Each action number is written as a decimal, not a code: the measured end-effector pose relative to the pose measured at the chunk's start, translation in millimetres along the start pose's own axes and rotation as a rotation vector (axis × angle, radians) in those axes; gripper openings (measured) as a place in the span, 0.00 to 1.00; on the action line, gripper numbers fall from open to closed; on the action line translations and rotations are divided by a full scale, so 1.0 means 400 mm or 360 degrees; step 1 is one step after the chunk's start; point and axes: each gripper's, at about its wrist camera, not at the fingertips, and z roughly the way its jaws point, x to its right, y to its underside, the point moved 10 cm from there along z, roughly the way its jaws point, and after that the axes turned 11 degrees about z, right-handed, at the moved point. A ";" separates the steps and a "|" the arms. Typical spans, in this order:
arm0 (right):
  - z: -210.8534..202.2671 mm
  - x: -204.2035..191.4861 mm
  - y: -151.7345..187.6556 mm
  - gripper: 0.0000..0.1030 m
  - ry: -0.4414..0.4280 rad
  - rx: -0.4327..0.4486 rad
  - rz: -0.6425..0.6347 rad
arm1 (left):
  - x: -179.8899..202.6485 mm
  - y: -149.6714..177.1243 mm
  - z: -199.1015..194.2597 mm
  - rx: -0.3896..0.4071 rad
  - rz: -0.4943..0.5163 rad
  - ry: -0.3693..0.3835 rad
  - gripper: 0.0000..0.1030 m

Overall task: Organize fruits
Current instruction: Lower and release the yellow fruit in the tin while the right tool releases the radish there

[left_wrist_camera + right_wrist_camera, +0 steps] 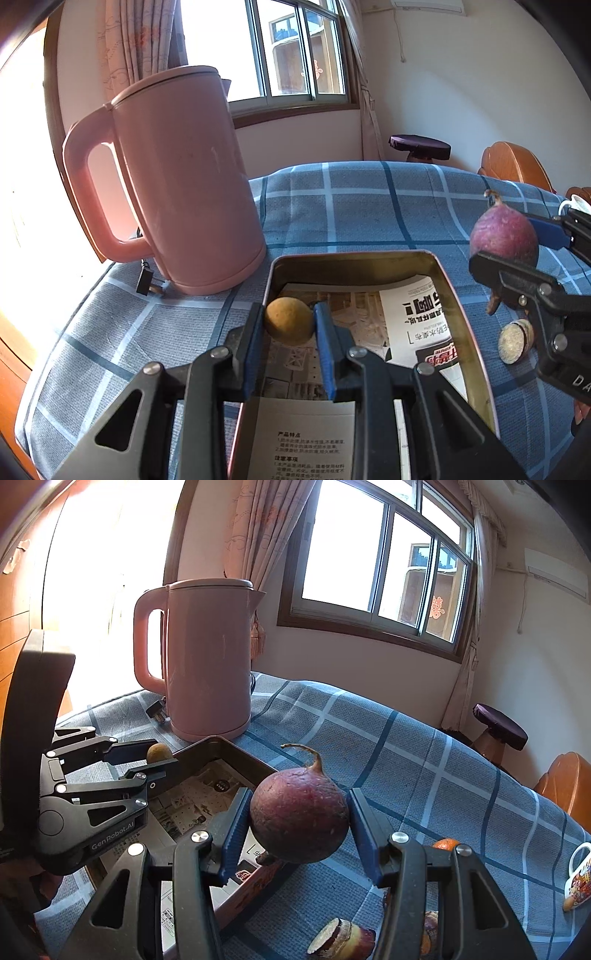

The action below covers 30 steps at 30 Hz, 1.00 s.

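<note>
Blue-padded left gripper point(289, 325) jaws pinching brown fruit point(289, 321) over tin point(448, 291); right gripper point(299, 823) jaws pinching purple fruit point(299, 821).

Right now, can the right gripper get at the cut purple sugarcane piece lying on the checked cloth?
Probably not: the right gripper is shut on the round purple radish, so its jaws are occupied; the sugarcane piece lies below.

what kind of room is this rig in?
Likely a home living or dining room: a table under a blue plaid tablecloth with a pink electric kettle on it, curtains beside a sliding window, and a wall air conditioner.
</note>
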 end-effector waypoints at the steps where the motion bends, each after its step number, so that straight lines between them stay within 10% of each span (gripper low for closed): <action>1: 0.005 -0.005 0.000 0.52 -0.0008 -0.0003 -0.0002 | -0.002 0.001 0.001 -0.0003 0.0003 -0.0001 0.28; 30: 0.088 -0.071 0.064 0.53 -0.0073 -0.0128 -0.0045 | 0.003 0.019 0.032 -0.0072 0.0084 -0.0034 0.28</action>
